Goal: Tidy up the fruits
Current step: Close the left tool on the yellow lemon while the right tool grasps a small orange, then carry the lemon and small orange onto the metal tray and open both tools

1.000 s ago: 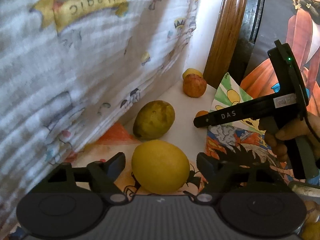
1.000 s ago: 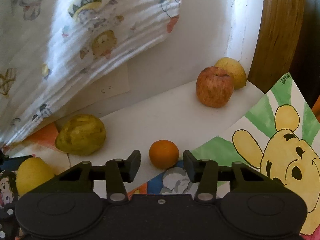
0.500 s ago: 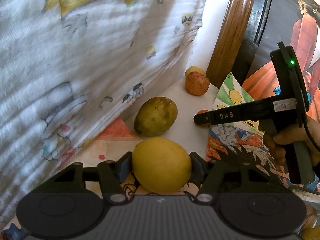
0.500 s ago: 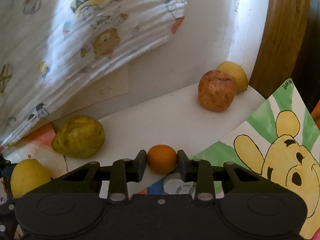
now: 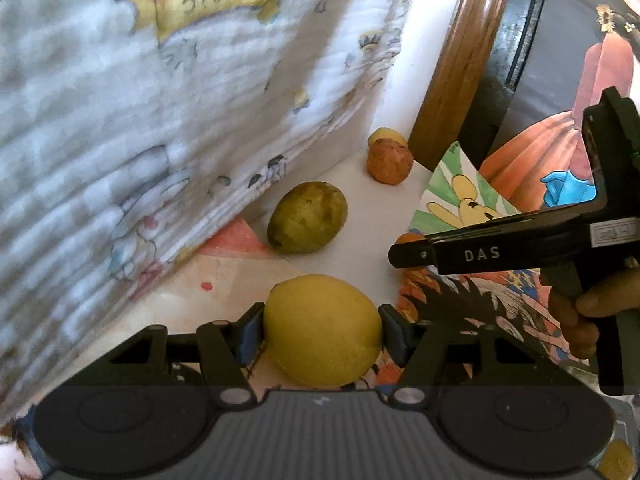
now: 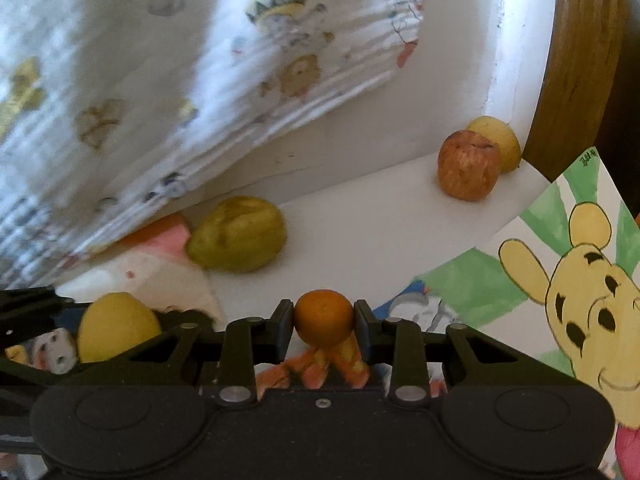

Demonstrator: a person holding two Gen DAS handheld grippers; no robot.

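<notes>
My left gripper is shut on a large yellow lemon, both pads pressed against its sides. That lemon also shows at the lower left of the right wrist view. My right gripper is shut on a small orange; in the left wrist view only a sliver of the orange peeks out behind the right gripper's black body, held by a hand. A greenish mango lies on the white surface beyond. A red apple and a yellow fruit sit in the far corner.
A white printed cloth hangs along the left, close to the mango. A wooden post stands at the corner. Cartoon drawings cover the surface on the right and under both grippers. The white surface lies between mango and apple.
Both grippers went from open to shut, the left on the lemon and the right on the orange. Both views have shifted, and the right gripper with its orange looks slightly raised.
</notes>
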